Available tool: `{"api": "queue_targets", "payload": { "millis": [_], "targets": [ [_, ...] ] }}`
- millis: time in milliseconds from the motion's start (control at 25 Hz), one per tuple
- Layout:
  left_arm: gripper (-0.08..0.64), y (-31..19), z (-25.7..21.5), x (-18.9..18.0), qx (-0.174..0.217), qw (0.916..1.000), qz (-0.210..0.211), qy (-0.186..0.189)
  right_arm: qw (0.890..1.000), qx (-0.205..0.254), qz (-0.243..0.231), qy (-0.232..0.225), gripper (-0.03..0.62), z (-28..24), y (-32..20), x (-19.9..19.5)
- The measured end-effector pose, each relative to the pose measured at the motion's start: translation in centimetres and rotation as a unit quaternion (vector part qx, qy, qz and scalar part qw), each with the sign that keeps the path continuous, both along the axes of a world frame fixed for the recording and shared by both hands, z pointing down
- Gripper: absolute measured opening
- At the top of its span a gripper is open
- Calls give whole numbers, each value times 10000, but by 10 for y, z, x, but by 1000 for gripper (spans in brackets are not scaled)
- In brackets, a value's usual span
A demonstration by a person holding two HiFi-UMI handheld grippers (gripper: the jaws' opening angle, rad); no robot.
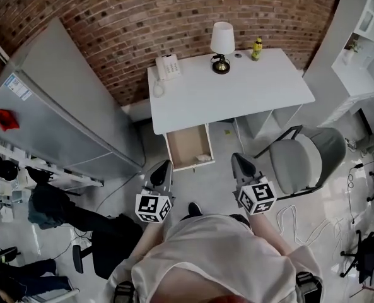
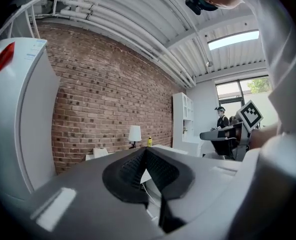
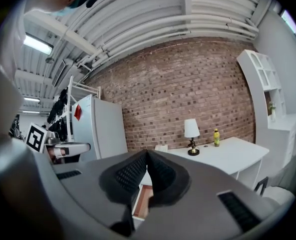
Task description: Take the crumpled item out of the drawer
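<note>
Stood at the approach step, nothing grasped yet. Held left gripper point(image 1: 162, 167) and right gripper point(image 1: 238, 160) side by side, nearly level, aimed toward the desk point(image 1: 237, 93), jaws of both pressed together and empty. Spotted the crumpled item point(image 1: 203, 158) in the near right corner of the open drawer point(image 1: 171, 149), below the desk's front edge, left end. Likely needed next: closing in, parting one pair of jaws, dipping into that corner.
</note>
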State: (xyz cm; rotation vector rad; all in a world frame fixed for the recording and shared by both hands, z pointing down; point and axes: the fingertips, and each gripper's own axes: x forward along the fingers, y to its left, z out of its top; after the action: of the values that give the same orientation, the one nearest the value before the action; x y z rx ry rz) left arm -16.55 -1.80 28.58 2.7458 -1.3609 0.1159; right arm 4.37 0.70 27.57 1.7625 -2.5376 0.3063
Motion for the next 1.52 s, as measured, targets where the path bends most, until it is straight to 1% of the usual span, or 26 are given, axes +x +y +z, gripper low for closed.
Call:
{"api": "queue_targets", "payload": {
  "millis": [120,240,320,400,480,600,720,880,1040,1200,1280,1520],
  "targets": [
    [9,-32,2,-3,-39,9998,140,-107,9999,-4,146,-45,9,-2,-26,0],
    [9,-47,3,0,-7,10000,38,-86,9999,-23,100,39,9,3,-40,2],
    [9,-56,8,5,-56,9999,-119,8,10000,-58,9,33,9,7,-50,6],
    [9,-61,12,11,-195,9991,-322,171,9998,-119,-147,-49,9,7,-58,10],
    [9,-62,11,22,-273,9980,-471,328,9994,-144,-328,10,9,2,-64,18],
    [9,-64,12,43,-336,9974,-495,403,9986,-231,-446,143,9,2,-75,35],
    [9,-71,21,52,-425,9971,-508,373,9984,-323,-455,102,9,11,-85,43],
    [9,-69,39,42,-637,9955,-618,328,9973,-534,-494,81,9,29,-83,36],
    [9,-63,57,41,-793,9946,-635,193,9962,-779,-396,66,9,48,-78,42],
    [9,-62,86,37,-1168,9908,-682,104,9944,-990,-362,14,9,68,-79,43],
    [9,-64,97,35,-1286,9893,-687,54,9935,-1083,-360,-13,9,79,-81,42],
    [9,-70,123,31,-1468,9867,-693,-1,9896,-1391,-368,-60,9,109,-87,37]
  ]
}}
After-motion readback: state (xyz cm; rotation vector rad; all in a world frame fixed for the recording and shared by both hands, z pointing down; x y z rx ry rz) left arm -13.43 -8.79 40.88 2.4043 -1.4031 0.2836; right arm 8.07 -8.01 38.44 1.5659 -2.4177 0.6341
